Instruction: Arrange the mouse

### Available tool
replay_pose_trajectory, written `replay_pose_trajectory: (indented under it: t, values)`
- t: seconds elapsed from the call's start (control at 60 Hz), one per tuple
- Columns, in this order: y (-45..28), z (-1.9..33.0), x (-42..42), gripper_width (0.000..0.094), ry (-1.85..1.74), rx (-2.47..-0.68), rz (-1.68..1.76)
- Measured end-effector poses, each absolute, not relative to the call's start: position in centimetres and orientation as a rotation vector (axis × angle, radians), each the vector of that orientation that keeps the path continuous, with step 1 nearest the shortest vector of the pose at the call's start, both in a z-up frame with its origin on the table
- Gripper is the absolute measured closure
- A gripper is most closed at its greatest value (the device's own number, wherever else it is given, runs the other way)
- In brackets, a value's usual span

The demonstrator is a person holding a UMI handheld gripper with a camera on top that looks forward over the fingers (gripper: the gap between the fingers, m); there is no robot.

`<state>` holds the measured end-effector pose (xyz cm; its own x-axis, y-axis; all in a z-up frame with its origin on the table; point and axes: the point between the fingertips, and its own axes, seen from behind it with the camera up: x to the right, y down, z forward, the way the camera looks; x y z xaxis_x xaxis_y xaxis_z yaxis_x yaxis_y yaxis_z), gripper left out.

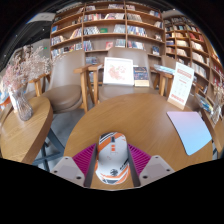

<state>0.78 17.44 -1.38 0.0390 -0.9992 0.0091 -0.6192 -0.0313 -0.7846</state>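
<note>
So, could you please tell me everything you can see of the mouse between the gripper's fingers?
The mouse is a small computer mouse with a white, smooth plastic-looking shell and orange trim at its front and rear ends. It lies flat on the round wooden table, lengthwise between the fingers of the gripper, whose magenta pads flank its sides closely. Whether both pads actually press on it cannot be told. No cable is visible. A pale blue mat lies apart from it on the same table.

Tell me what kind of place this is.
Likely a library or bookshop reading corner: bookshelves line the back wall, with chairs around a round wooden table. The gripper holds a mouse.
</note>
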Motion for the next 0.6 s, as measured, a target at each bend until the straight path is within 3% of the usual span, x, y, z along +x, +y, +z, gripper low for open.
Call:
replay_pose_trajectory:
  t: [0.017,0.183,0.317,0.467,0.6]
  values:
    - [17.3,-1.4,0.9,0.0451,1.645,-1.715,-0.811]
    - [17.2,-0.3,0.7,0.0488,1.640,-1.735,-0.756]
    - [14.8,5.0,1.5,0.0490,1.591,-1.696,-0.734]
    - [5.5,11.1,4.8,0.0490,1.559,-1.648,-0.901]
    - [-4.2,11.2,7.1,0.0502,1.623,-1.639,-0.994]
